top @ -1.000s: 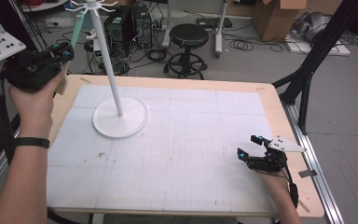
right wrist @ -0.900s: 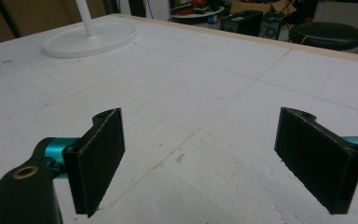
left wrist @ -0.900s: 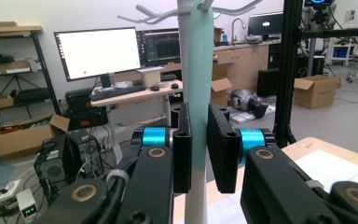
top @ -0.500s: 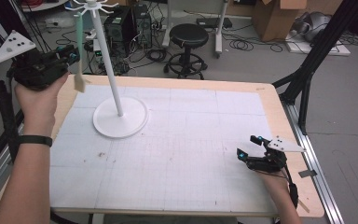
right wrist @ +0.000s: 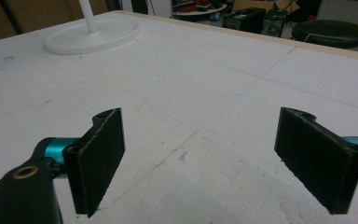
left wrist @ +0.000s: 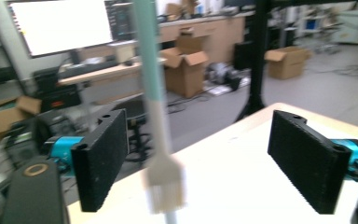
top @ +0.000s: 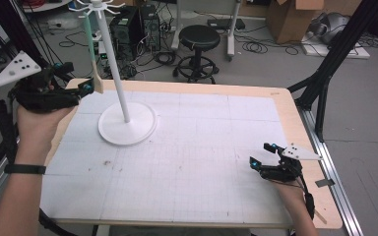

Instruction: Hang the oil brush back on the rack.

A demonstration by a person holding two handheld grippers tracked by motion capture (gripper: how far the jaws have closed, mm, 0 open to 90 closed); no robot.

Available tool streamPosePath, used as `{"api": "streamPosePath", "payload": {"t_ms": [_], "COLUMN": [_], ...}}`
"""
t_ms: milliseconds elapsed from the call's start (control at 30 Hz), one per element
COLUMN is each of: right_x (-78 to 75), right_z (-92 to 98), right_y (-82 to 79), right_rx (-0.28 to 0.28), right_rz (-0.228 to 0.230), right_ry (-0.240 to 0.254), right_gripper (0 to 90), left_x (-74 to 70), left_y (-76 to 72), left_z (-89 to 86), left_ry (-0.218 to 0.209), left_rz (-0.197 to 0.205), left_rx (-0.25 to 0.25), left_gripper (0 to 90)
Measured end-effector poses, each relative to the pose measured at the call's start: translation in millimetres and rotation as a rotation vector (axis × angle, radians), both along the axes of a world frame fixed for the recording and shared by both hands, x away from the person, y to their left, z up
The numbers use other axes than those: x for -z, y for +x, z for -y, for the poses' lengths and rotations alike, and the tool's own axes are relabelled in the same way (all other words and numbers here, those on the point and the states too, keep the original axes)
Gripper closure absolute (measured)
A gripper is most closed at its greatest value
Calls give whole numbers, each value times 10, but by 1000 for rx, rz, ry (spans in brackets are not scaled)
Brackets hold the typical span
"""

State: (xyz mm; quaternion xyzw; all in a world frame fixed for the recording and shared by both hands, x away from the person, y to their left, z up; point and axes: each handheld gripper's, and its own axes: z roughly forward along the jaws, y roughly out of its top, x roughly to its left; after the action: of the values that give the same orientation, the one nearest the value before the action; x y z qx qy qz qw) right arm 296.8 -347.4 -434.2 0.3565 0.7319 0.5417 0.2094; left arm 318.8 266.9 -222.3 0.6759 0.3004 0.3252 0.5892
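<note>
At the far left corner of the surface (top: 256, 128), a brush (top: 94, 54) hangs from a hook at the top of a white stand (top: 123, 88). Its long handle is pale green above and cream lower down, widening into a flat cream head with short pale bristles at the bottom. In the left gripper view the brush (left wrist: 161, 154) hangs upright and a little blurred between my left jaws, nearer the left pad, and touches neither.

My left claw (top: 71, 81) is held up in the air just beside the brush head; its jaws have just been opening and now stand wide, gripping nothing. My right claw (top: 266, 157) rests low over the near right part of the surface, jaws spread wide with only bare surface between them.

The stand has a thin white pole rising from a round flat base (right wrist: 93, 35) that sits on the surface, with a ring of small hooks at the top.

The surface is a white sheet marked with a faint grid, scuffed and speckled in places, laid on a pale wooden board whose edge shows all round.

Beyond it lies a grey floor with loose cables, a black round stool (top: 199, 42), a black computer case (top: 130, 24), cardboard boxes (top: 288, 17) and black frame legs.
</note>
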Motion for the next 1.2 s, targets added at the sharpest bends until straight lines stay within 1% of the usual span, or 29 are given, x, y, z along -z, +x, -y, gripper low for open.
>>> {"api": "streamPosePath", "payload": {"t_ms": [100,167,233,300,400,433,467,600,700,767,967,1000,1033,1067,1100,1200], "right_x": [-1,0,2,3,5,4,6,8,10,12,19,21,22,23,25,29], "right_z": [0,0,-1,-7,-9,-8,-7,-13,-15,-15,-23,-26,-27,-29,-31,-42], "right_y": [-1,-1,3,1,3,2,3,2,5,9,17,16,17,18,19,18], "right_rx": [-1,-2,-3,-4,-6,-7,-7,-12,-13,-15,-23,-25,-25,-25,-26,-31], "right_rz": [-1,1,3,-4,-2,-5,-4,-11,-9,-7,-12,-18,-17,-17,-20,-21], "right_ry": [2,1,-2,-1,-2,-2,-4,-4,-6,-7,-9,-8,-9,-9,-12,-17], "right_gripper": [153,154,153,153,153,153,153,153,153,153,153,153,153,152,152,152], "left_x": [97,197,288,399,591,652,710,919,1089,1190,1441,1477,1514,1540,1569,1639], "left_y": [-98,-169,-215,-254,-298,-308,-312,-312,-307,-298,-299,-300,-298,-305,-315,-318], "left_z": [31,68,103,138,195,218,238,322,405,456,616,642,685,722,751,812], "left_ry": [-8,-7,3,4,-31,-41,-37,-25,-2,2,37,45,59,77,85,76], "left_rz": [5,5,-1,-8,-21,-24,-25,-45,-51,-68,-77,-81,-97,-94,-80,-93], "left_rx": [41,71,95,122,176,185,193,207,209,219,232,238,248,246,247,259], "left_gripper": [194,193,191,191,182,179,176,162,162,161,159,159,158,159,159,159]}}
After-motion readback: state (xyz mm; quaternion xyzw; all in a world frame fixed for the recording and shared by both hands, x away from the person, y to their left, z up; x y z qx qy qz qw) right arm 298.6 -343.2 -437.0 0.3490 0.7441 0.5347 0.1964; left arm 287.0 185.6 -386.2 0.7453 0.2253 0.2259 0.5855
